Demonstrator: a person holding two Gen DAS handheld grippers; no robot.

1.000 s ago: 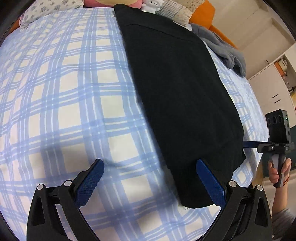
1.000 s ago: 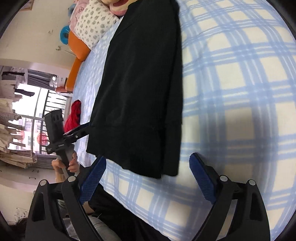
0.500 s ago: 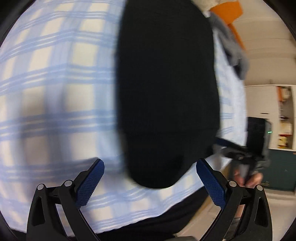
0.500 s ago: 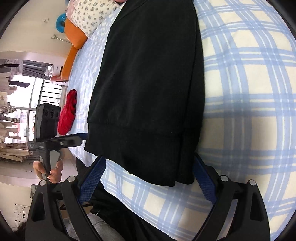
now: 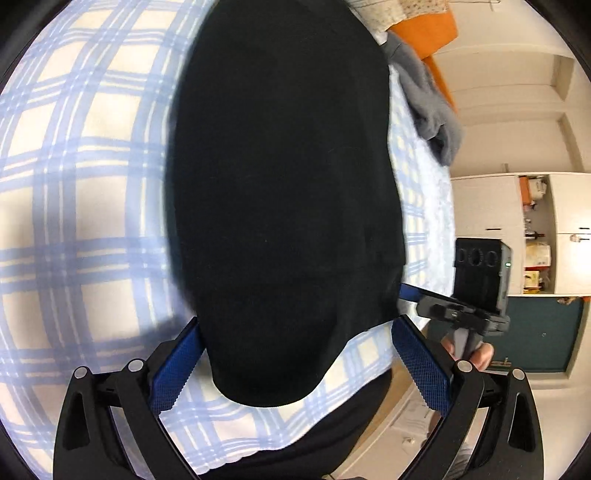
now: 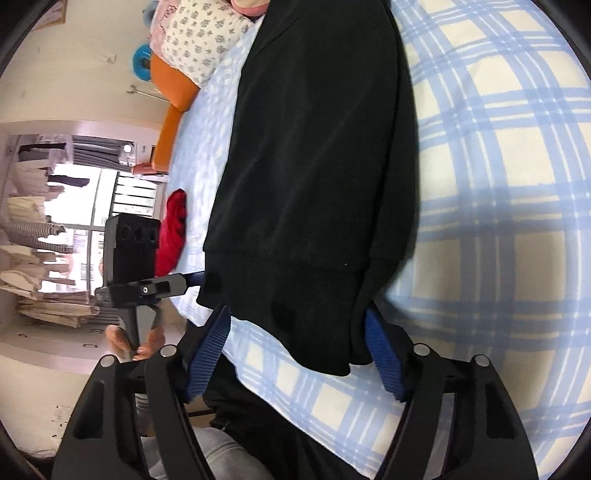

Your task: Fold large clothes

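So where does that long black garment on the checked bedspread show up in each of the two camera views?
Left wrist view: the black garment fills the centre, its near end between the blue pads.
Right wrist view: the black garment runs from top centre down to the pads.
Shared landmark: the orange cushion at the bed's far end.

A bed (image 5: 85, 206) under a blue-and-cream plaid sheet carries a long black garment (image 5: 280, 184), a grey garment (image 5: 432, 110), a red cloth (image 6: 173, 229) and floral pillows (image 6: 201, 44).
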